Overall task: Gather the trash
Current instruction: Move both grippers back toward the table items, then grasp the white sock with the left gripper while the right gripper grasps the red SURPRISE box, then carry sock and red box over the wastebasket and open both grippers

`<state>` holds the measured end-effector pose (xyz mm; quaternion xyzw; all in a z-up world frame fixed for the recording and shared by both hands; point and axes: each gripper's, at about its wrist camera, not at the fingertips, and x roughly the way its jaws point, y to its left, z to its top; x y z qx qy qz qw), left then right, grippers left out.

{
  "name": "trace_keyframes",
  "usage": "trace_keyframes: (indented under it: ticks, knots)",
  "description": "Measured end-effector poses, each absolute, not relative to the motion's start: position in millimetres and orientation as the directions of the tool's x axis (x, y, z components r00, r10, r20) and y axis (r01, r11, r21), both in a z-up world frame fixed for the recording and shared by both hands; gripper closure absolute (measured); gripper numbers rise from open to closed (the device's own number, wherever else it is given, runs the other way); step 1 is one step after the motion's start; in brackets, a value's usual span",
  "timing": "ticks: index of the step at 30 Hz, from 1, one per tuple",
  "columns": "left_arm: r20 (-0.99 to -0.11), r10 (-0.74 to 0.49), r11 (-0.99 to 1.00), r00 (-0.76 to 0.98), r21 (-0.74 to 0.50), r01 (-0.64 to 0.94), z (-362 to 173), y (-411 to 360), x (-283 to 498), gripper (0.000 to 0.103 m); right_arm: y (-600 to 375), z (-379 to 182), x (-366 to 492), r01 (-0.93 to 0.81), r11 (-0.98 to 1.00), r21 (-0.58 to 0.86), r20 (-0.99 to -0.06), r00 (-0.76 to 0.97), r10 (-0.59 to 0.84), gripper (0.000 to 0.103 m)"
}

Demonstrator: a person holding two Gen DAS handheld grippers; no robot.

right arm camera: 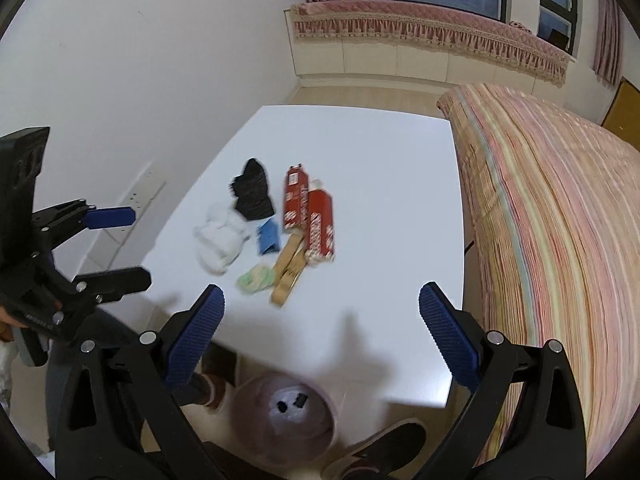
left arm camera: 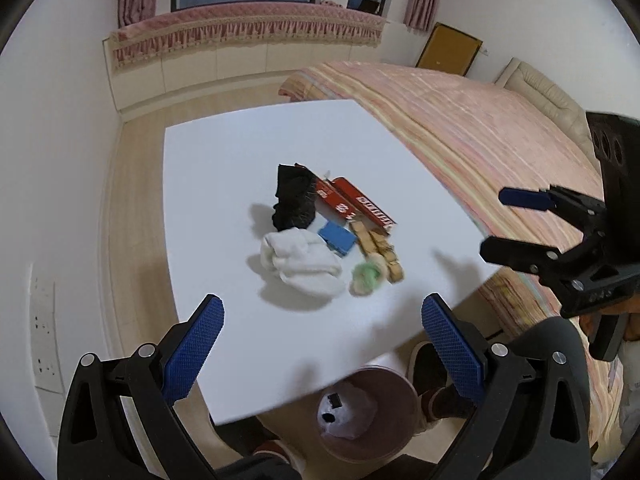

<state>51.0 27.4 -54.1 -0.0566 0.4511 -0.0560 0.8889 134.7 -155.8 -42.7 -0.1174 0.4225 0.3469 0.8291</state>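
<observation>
From your left wrist camera, your left gripper (left arm camera: 322,354) hovers over the near edge of the bench (left arm camera: 224,208), fingers spread wide and empty. The trash (left arm camera: 332,232) sits mid-bench; the bin (left arm camera: 368,412) stands on the floor below the edge. Your right gripper (left arm camera: 508,224) shows here gaping, empty.

The right wrist camera shows the same pile (right arm camera: 276,232), plus a wall socket (right arm camera: 140,192) hidden from the left view.

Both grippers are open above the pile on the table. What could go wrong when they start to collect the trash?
1. The items lie packed together: the blue piece touches the white cloth and the red boxes, so one grab may drag its neighbours.
2. The bin sits partly under the table edge, so drops may miss.
</observation>
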Motion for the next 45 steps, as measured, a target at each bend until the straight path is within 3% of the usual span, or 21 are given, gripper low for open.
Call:
trace_keyframes:
  ticks: [10,16,18,23,29,35,45]
  knots:
    - [-0.827,-0.181,0.979,0.532,-0.203,0.017,-84.1,39.9,88.9,0.008,-120.9,-77.5,183.4,-0.694,0.71,0.118,-0.823,0.331,0.461,0.008]
    - [-0.83,-0.197,0.975,0.522,-0.223,0.013,-97.0,40.1,97.4,0.009,-106.5,-96.3,200.3,-0.698,0.704,0.128,-0.841,0.3,0.45,0.027]
    - [-0.834,-0.199,0.974,0.514,-0.226,0.011,-101.0,40.1,99.5,0.022,-102.8,-100.2,202.9,-0.699,0.704,0.128,-0.843,0.297,0.448,0.032]
    - [-0.839,-0.2,0.973,0.507,-0.229,0.004,-105.5,41.4,101.1,0.039,-99.9,-105.7,205.6,-0.704,0.701,0.117,-0.848,0.296,0.439,0.049]
    - [-0.836,-0.189,0.976,0.516,-0.216,0.008,-105.1,41.4,99.0,0.06,-96.5,-105.8,205.2,-0.717,0.69,0.095,-0.849,0.303,0.432,0.079]
    - [-0.835,-0.185,0.979,0.519,-0.205,0.018,-102.9,43.4,98.0,0.07,-98.4,-102.3,203.3,-0.716,0.693,0.084,-0.839,0.324,0.437,0.085]
    - [-0.825,-0.178,0.982,0.536,-0.187,0.037,-91.6,40.6,94.0,0.074,-109.7,-87.6,192.5,-0.704,0.706,0.083,-0.819,0.355,0.45,0.087]
